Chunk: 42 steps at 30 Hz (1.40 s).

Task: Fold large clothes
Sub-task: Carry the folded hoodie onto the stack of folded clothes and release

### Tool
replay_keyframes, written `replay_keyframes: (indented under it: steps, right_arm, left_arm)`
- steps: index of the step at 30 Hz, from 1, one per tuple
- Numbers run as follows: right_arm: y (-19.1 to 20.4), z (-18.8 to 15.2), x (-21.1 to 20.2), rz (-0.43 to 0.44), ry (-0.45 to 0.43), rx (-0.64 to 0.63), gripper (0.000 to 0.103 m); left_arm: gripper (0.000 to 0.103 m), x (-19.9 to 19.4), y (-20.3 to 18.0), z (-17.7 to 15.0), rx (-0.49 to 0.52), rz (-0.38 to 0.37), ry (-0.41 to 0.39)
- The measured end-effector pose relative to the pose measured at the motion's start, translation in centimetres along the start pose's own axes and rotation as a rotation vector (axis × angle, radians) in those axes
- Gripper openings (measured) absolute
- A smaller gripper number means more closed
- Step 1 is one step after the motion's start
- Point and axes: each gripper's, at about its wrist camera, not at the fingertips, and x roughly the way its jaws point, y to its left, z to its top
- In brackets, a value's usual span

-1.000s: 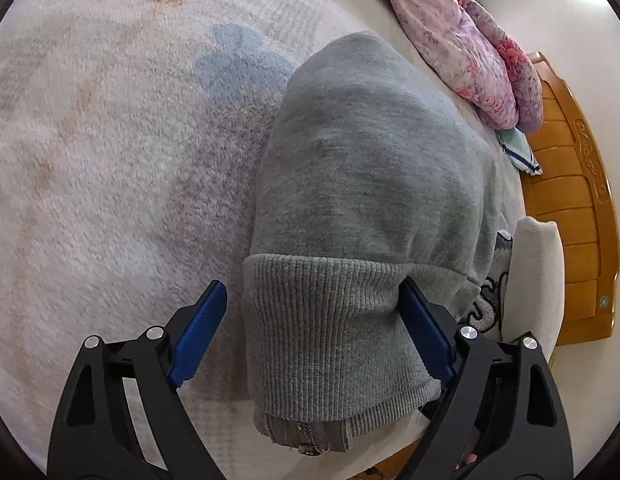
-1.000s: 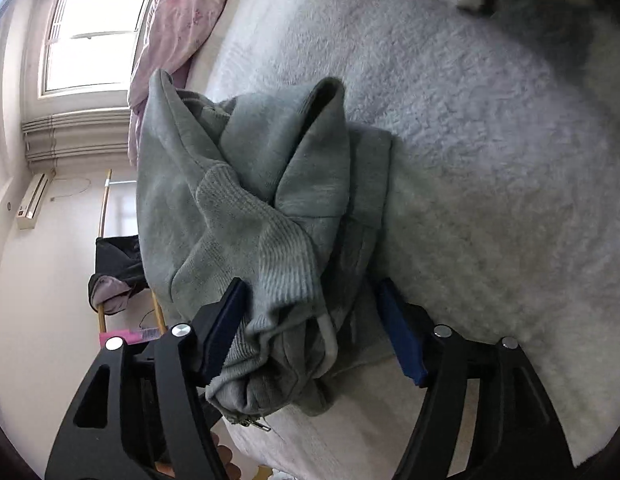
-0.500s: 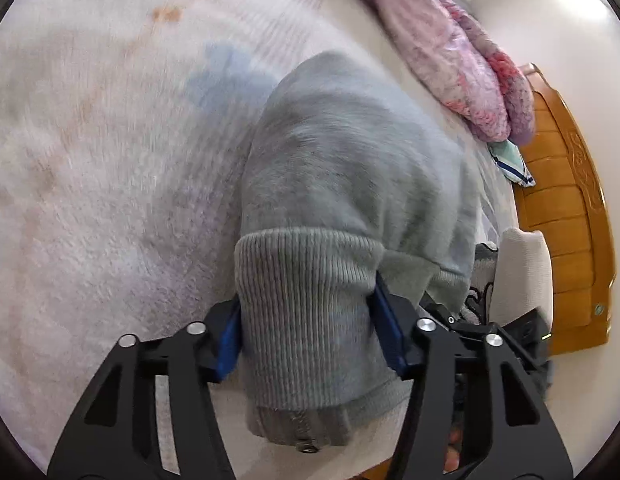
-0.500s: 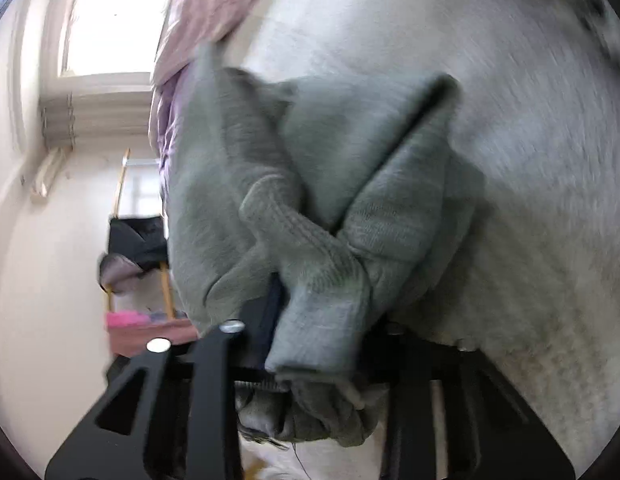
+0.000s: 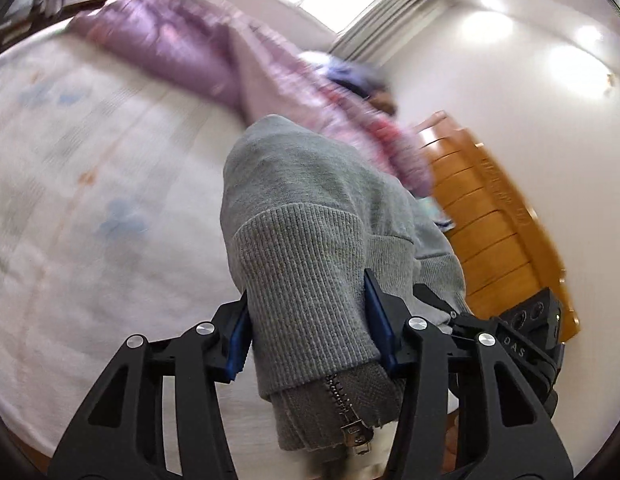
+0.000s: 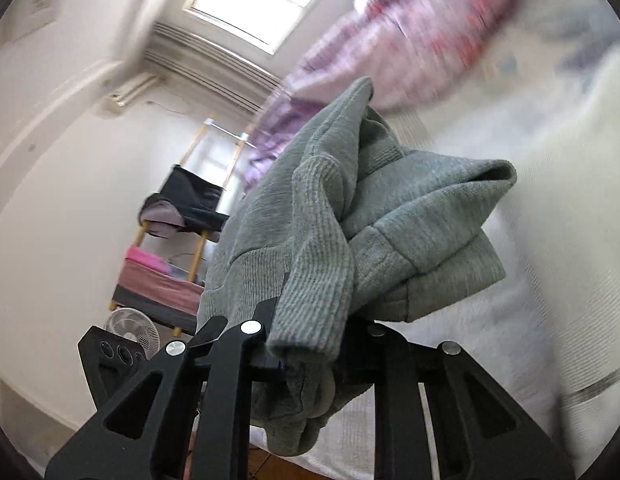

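A folded grey zip sweatshirt point(image 5: 310, 216) is lifted off the white bed blanket point(image 5: 89, 208). My left gripper point(image 5: 310, 320) is shut on its ribbed hem, the zipper end hanging below the blue pads. In the right wrist view the same sweatshirt point(image 6: 350, 216) is bunched up, and my right gripper point(image 6: 310, 344) is shut on its ribbed cuff and folds. The right gripper's body shows at the lower right of the left wrist view point(image 5: 526, 344).
A pink and purple quilt point(image 5: 213, 64) lies along the far side of the bed. A wooden headboard point(image 5: 494, 224) stands at the right. The right wrist view shows a clothes rack point(image 6: 189, 208), a fan point(image 6: 129, 332) and a window point(image 6: 261, 4).
Both grippers closed on the sweatshirt and lifted it off the bed. Both views have tilted up towards the walls and window.
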Motion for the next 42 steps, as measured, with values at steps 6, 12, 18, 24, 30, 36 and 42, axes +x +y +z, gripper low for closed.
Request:
replay_keyframes:
  steps: [6, 12, 18, 24, 30, 36, 42]
  right_arm:
    - [-2.8, 5.3, -10.2, -0.087, -0.086, -0.084, 0.016]
    - [-12.3, 6.2, -13.3, -0.289, -0.022, 0.015, 0.016]
    - [-20.0, 3.7, -11.9, -0.398, 0.082, 0.148, 0.027]
    - [-17.7, 3.4, -14.6, -0.671, 0.065, 0.025, 0.057]
    - [-12.4, 2.0, -15.2, -0.708, 0.068, -0.225, 0.057]
    - [-13.5, -1.2, -8.6, -0.633, 0.234, -0.271, 0.063]
    - [-12.3, -2.8, -9.7, -0.662, 0.227, -0.211, 0.065]
  left_arm:
    - [0.050, 3.8, -9.9, -3.5, 0.037, -0.108, -0.037]
    - [0.050, 12.0, -15.0, -10.6, 0.103, -0.031, 0.087]
    - [0.058, 15.4, -14.5, -16.2, 0.176, 0.084, 0.162]
    - [0.082, 13.2, -13.8, -16.8, 0.214, 0.159, 0.096]
    - [0.089, 10.1, -13.0, -15.8, 0.222, 0.210, 0.086]
    - [0.090, 9.3, -10.5, -13.2, 0.180, 0.294, 0.104]
    - [0.090, 7.8, -8.0, -10.5, 0.170, 0.379, 0.154]
